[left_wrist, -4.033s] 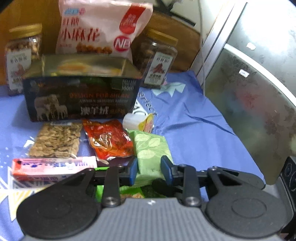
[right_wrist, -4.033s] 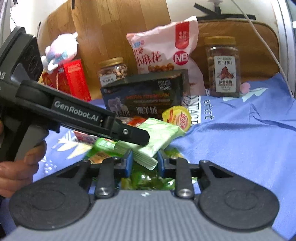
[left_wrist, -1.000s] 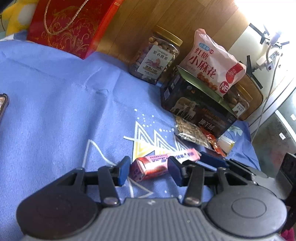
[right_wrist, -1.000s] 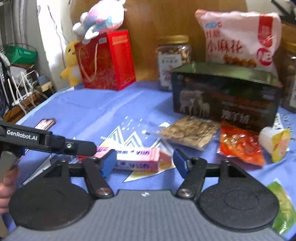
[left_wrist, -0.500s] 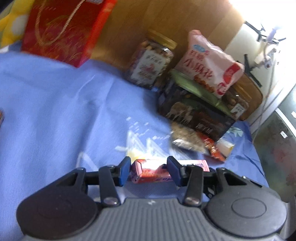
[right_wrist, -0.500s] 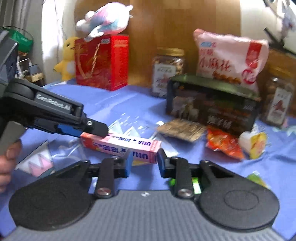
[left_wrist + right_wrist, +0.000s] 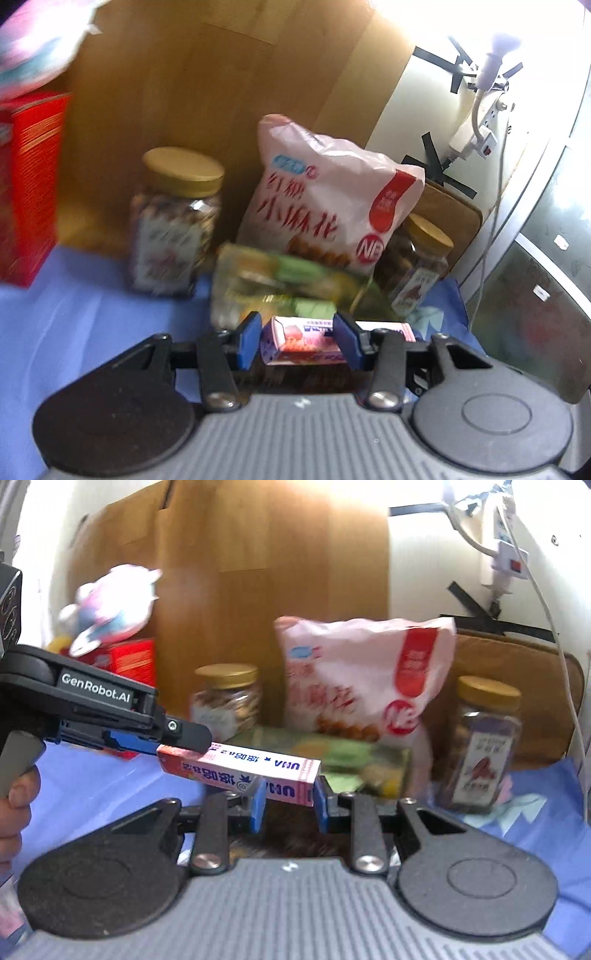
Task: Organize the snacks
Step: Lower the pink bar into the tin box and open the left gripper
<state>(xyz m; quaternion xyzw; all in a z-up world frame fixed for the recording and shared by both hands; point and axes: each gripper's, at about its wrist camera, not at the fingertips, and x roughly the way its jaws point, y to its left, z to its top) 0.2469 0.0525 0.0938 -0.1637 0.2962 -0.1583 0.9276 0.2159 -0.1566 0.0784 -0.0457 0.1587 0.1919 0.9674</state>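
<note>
Pink box (image 7: 255, 773): I've got it by both ends, so it rides level, mid-frame.
Left claw (image 7: 297, 339): clamped on one end.
Right claw (image 7: 288, 803): narrowed, pinching the other end.

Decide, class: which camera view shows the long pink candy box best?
The right wrist view: the pink candy box shows its full length and printed side, held at both ends by the left gripper and right gripper. The left wrist view shows it foreshortened, mostly one end.

Wood panel (image 7: 207, 92) behind, cream wall (image 7: 436, 546) beside it with black tape (image 7: 432, 166), power strip (image 7: 476, 136); blue cloth (image 7: 66, 325) below; bright glare top right.
</note>
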